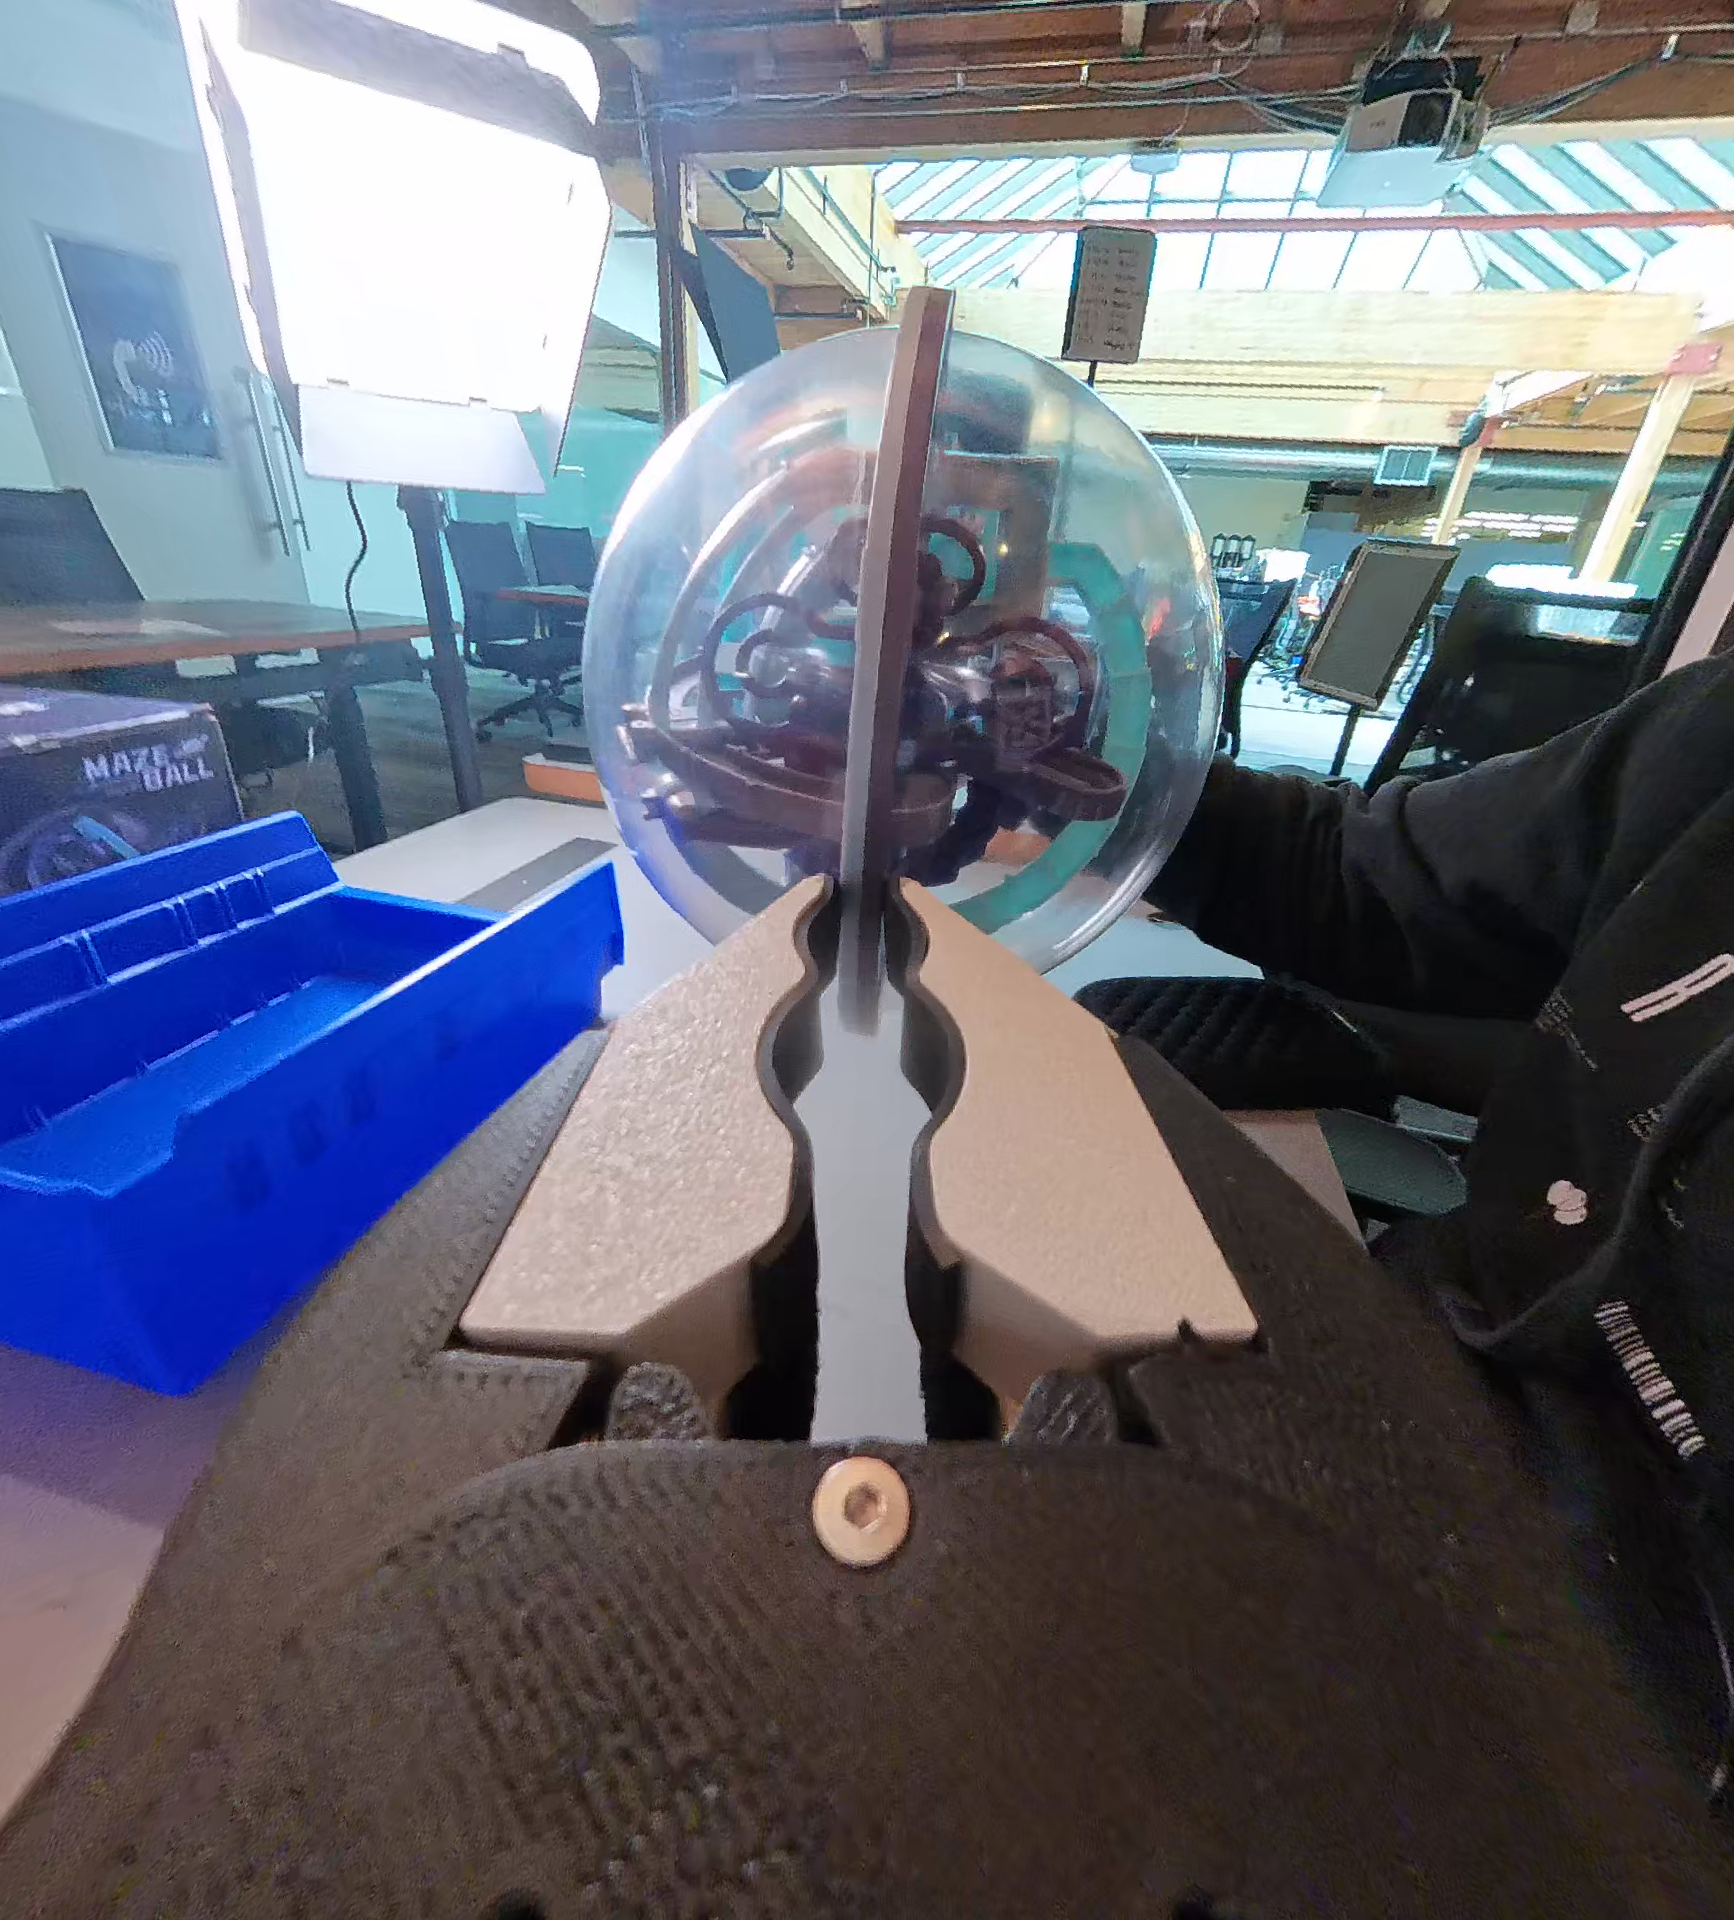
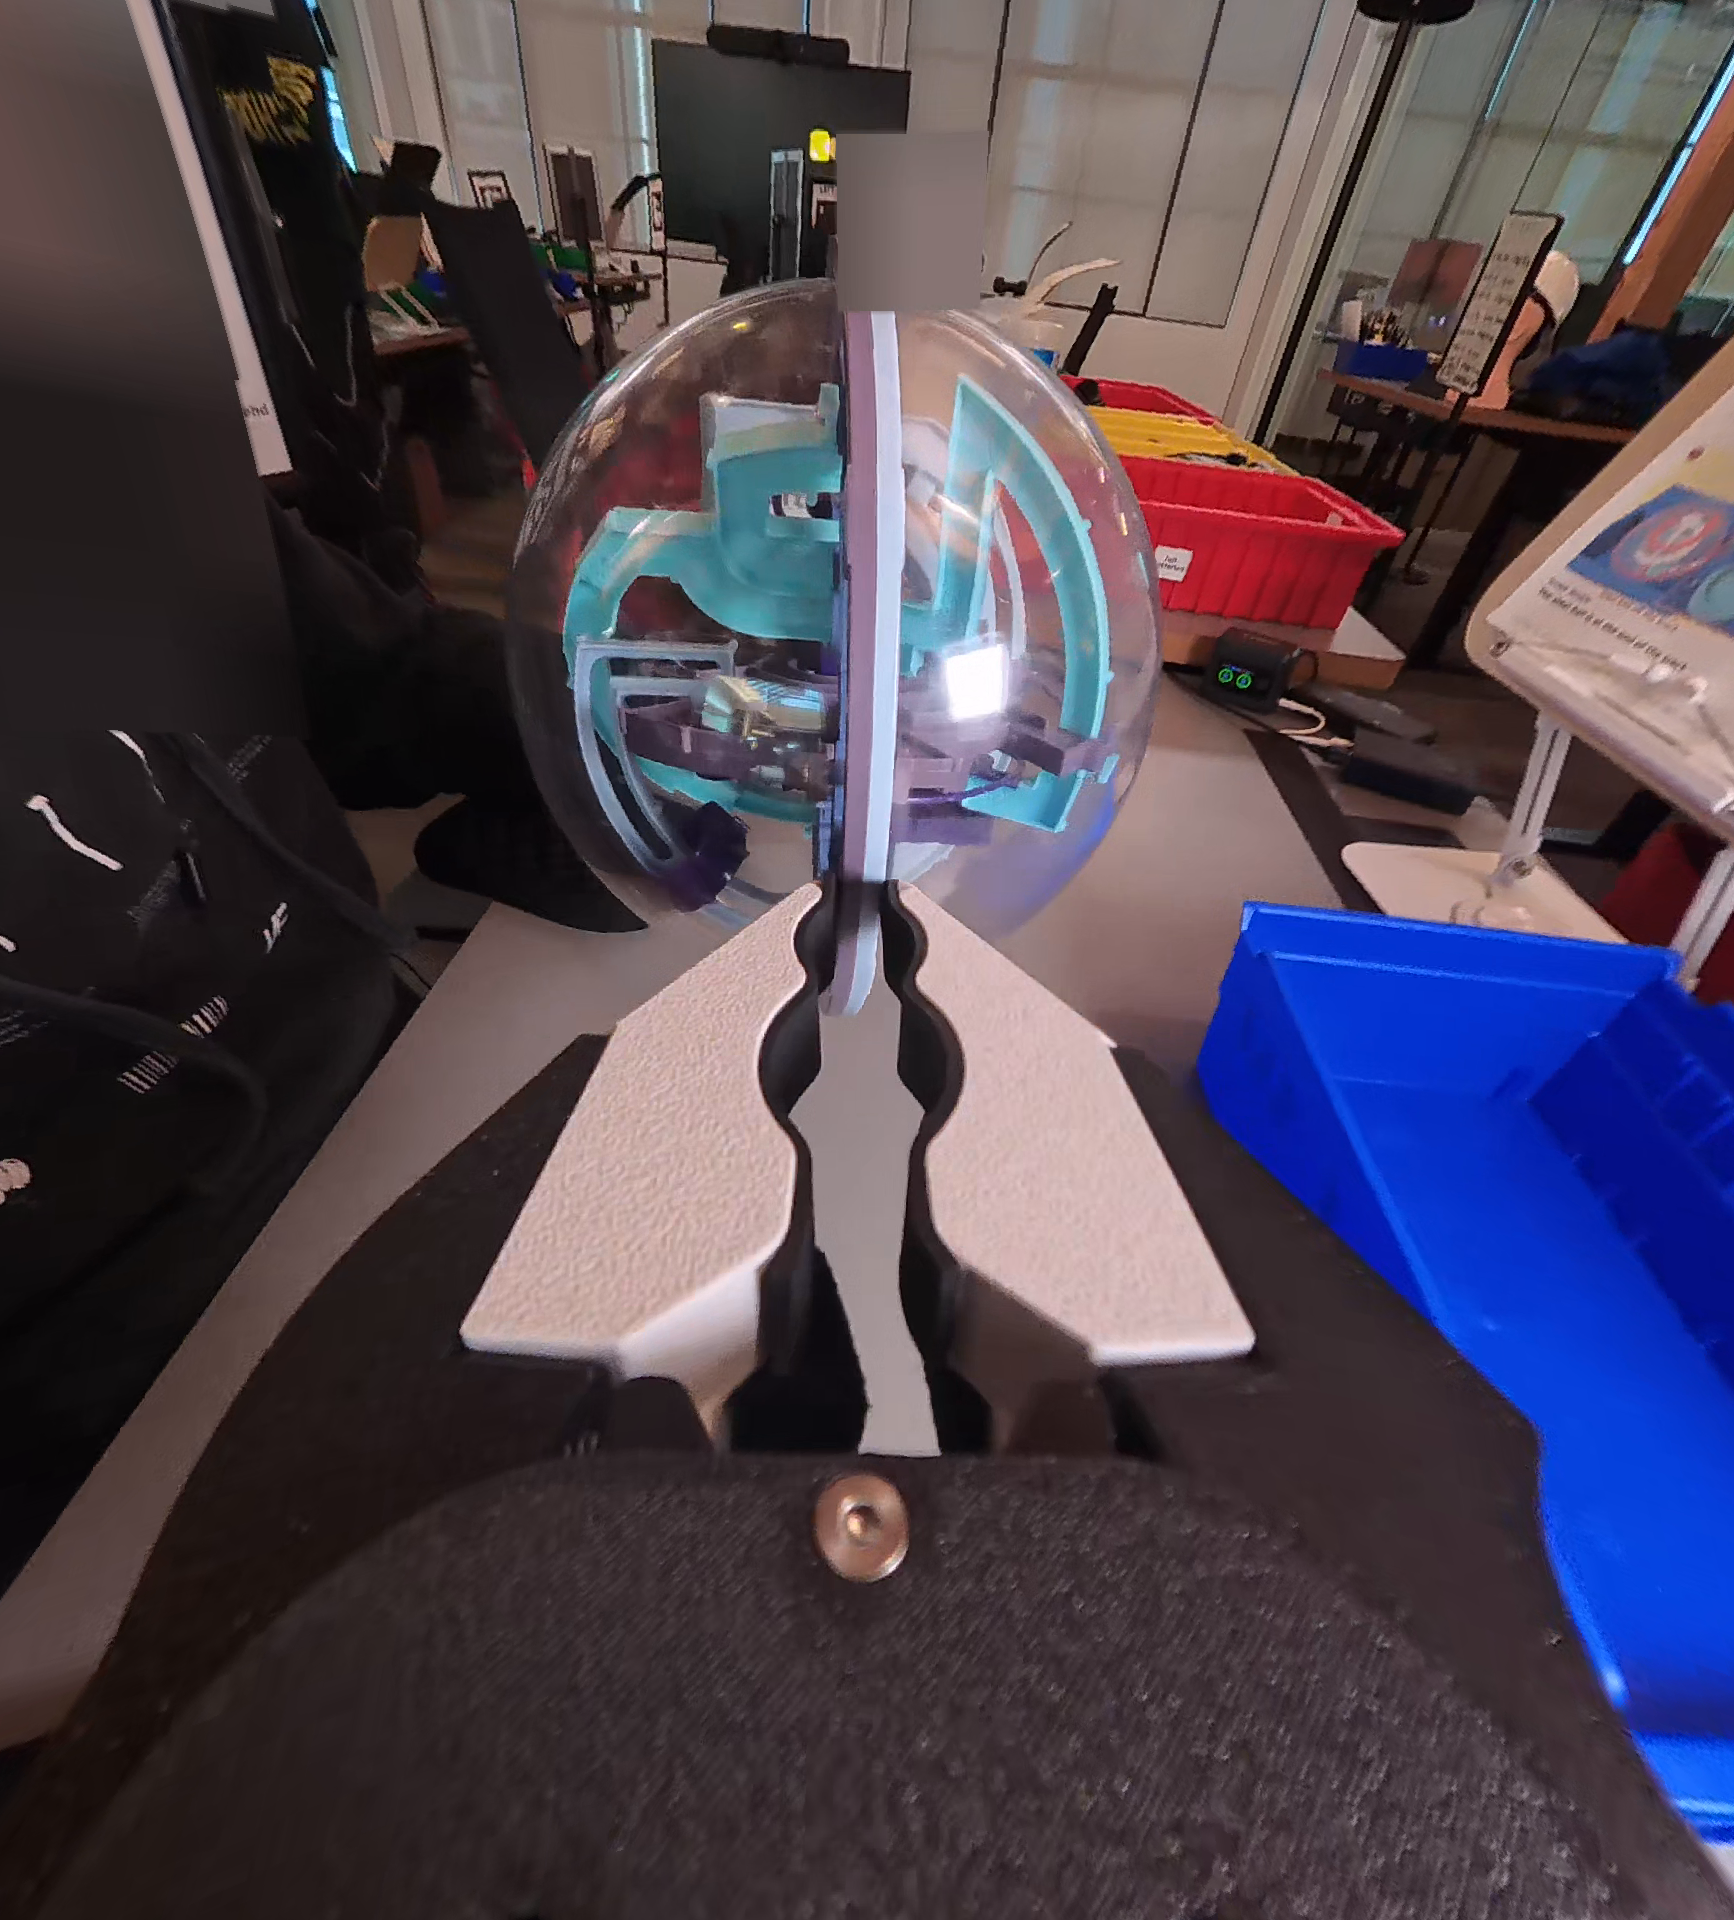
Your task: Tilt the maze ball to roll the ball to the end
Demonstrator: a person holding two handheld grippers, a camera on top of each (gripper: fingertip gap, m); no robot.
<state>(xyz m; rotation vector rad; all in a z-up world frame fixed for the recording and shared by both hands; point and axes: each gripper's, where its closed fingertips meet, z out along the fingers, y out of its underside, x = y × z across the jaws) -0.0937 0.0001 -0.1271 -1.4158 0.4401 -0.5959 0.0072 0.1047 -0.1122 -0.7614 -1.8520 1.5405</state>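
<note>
Currently, left claw (image 1: 861, 914) and right claw (image 2: 855, 920) each clamp the maze ball's (image 1: 1029, 582) rim, beside the blue bin (image 1: 219, 1039).

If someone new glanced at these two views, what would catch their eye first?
The clear maze ball, held up mid-frame with tangled tracks inside, dominates both views. The left gripper and right gripper each pinch its flat ring. A bright blue bin sits on the table beside them.
</note>
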